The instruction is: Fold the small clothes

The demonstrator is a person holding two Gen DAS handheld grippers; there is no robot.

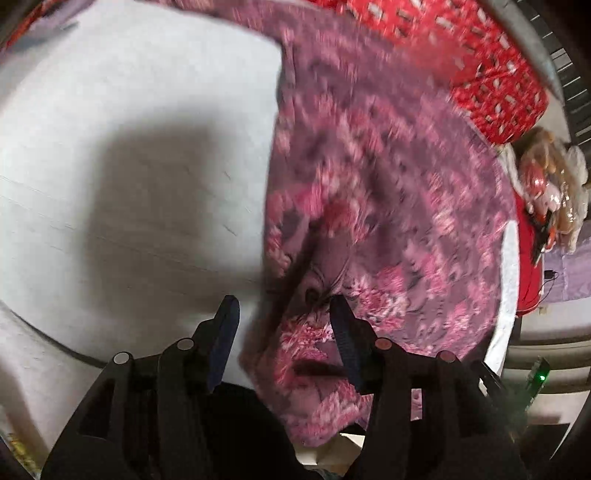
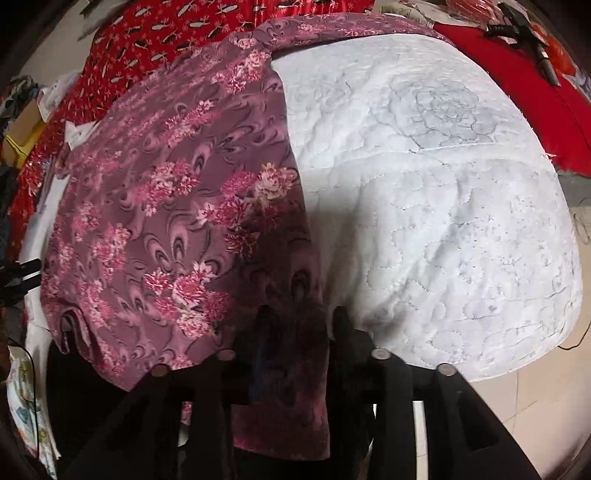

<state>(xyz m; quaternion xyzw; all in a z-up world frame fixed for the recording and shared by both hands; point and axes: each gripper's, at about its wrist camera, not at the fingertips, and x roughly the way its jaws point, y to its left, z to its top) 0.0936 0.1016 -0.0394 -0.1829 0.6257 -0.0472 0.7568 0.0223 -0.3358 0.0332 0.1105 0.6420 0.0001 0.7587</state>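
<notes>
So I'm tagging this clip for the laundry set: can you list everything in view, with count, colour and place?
floral garment: one, mauve with pink flowers, spread over the left part of the quilted pad as the right wrist view shows it, near edge hanging off.
quilted pad: one, white, under the garment.
red patterned cloth: one, red with pale marks, beyond the garment.
plain red cloth: one, far right of the pad.
black cable gear: black, on the red cloth; count unclear.
doll-like toy: one, pale and orange, blurred, right edge of the left wrist view.
left gripper: black, open, over the garment's edge.
right gripper: black, open, at the garment's near edge.
</notes>
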